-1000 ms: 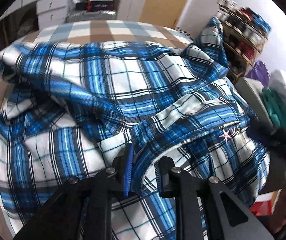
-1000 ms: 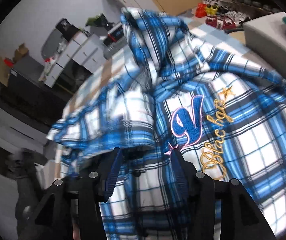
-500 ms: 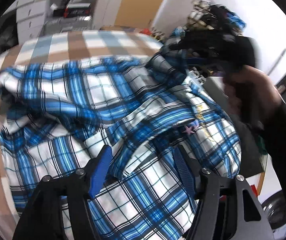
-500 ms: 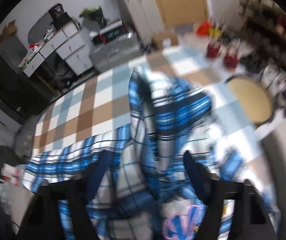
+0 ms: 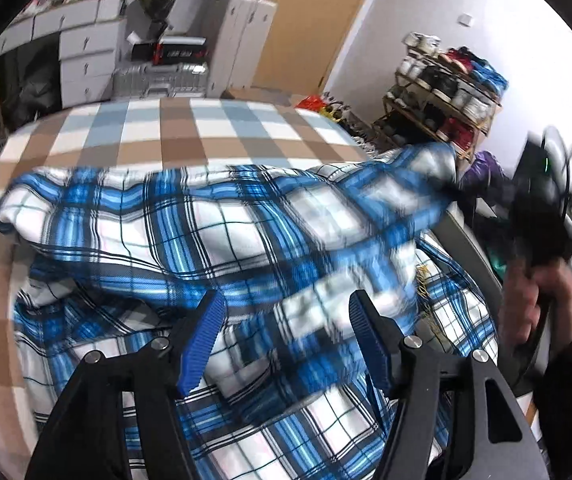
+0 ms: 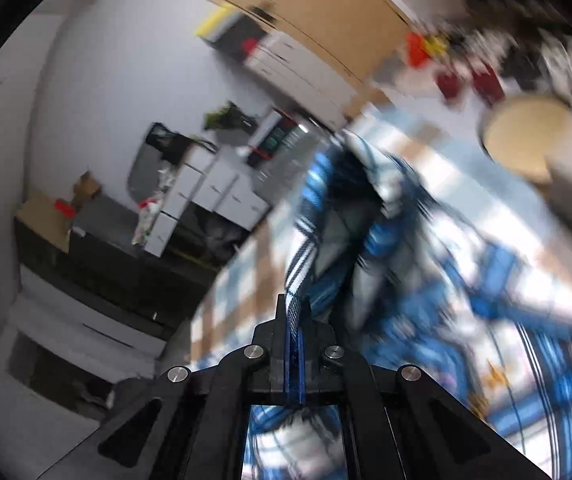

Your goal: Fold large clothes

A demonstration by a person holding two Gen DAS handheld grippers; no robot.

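Right gripper [image 6: 294, 312] has its jaws pinched tight on a thin edge of the blue plaid shirt [image 5: 213, 232], and the cloth climbs away from the pads in a taut, twisted rope, probably a sleeve or a corner of the hem; blur makes it hard to call. The left gripper [image 5: 283, 338] stands open just above the heap, blue pads [image 5: 201, 344] spread with fabric below them but nothing pressed between. The person's right hand [image 5: 538, 304] shows at the edge of the left view, working the handle. The shirt sprawls rumpled across the checked cover [image 5: 173, 128], nearly filling it. By the look of it this is light, soft, floppy stuff: it will sag and drag wherever it isn't held, so seams, cuffs, shoulders or hem corners are the places to pinch, never the loose middle. The visible spread runs side to side across the left view, the lifted end stretching off toward the right hand.
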